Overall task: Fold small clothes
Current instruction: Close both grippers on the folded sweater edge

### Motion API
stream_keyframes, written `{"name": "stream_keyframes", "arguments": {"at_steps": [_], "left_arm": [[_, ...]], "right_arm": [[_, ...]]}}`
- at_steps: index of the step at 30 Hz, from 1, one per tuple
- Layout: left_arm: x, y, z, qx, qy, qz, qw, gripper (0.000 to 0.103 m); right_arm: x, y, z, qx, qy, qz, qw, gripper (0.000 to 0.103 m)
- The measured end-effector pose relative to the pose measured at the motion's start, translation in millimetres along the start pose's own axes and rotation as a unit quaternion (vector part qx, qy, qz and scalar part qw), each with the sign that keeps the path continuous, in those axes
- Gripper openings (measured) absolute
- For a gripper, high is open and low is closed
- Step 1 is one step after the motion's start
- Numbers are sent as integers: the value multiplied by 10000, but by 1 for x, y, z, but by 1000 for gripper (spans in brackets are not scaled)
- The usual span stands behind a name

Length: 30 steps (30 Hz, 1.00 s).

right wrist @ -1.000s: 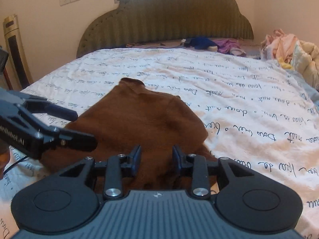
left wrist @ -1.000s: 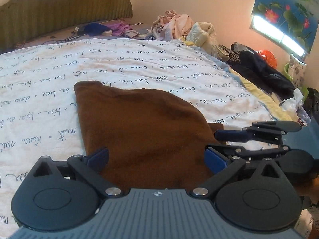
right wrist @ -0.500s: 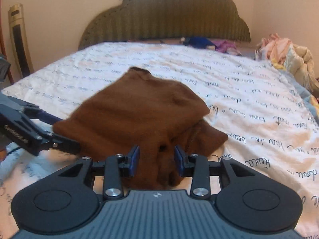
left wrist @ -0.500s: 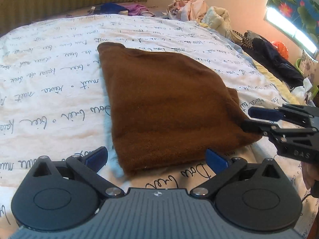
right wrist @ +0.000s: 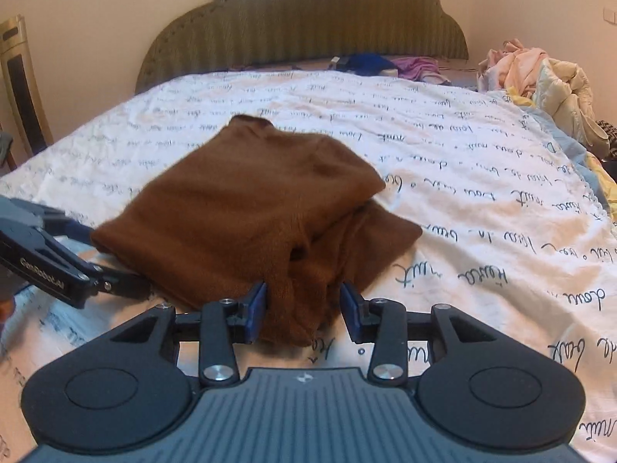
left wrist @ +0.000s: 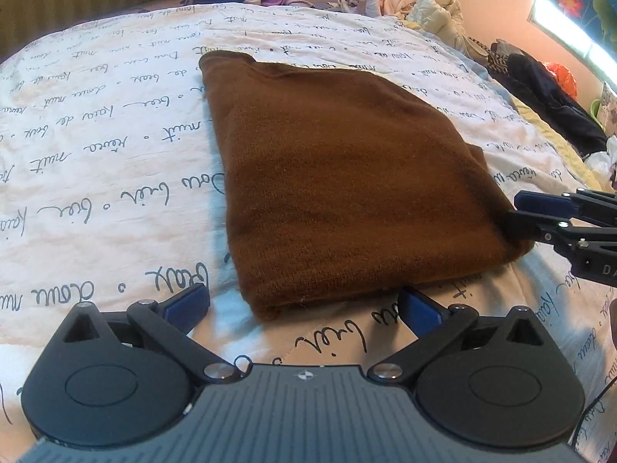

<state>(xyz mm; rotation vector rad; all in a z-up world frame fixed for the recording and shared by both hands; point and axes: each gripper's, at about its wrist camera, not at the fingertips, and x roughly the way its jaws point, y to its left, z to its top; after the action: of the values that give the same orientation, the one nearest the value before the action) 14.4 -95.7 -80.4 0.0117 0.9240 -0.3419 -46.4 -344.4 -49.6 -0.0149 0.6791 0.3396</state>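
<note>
Folded brown sweater (left wrist: 339, 177) on bedspread (left wrist: 96, 146), near edge between parted fingers of left gripper (left wrist: 304, 305); right gripper (right wrist: 302, 310) half-open, straddling bunched corner. Sweater flatter than earlier.

We see the right tongs (right wrist: 302, 310) parted around the near bunched edge of the folded brown sweater (right wrist: 246, 216) on the script-printed bedspread (right wrist: 482, 177). The left tongs (right wrist: 112, 266) sit at its left corner.
</note>
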Motion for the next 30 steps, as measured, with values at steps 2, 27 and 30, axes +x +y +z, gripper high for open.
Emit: {"name": "stream_keyframes", "arguments": {"at_steps": [2, 27, 30], "left_arm": [[2, -1, 1, 13, 31, 31, 10000, 103], [84, 123, 87, -2821, 598, -2994, 9095, 103], [93, 120, 88, -2981, 534, -3310, 8937, 100]], "right_arm": [[3, 2, 3, 13, -80, 30, 10000, 40], [81, -117, 15, 3150, 312, 1801, 9313, 85], [96, -96, 27, 2810, 557, 1880, 9395, 85]]}}
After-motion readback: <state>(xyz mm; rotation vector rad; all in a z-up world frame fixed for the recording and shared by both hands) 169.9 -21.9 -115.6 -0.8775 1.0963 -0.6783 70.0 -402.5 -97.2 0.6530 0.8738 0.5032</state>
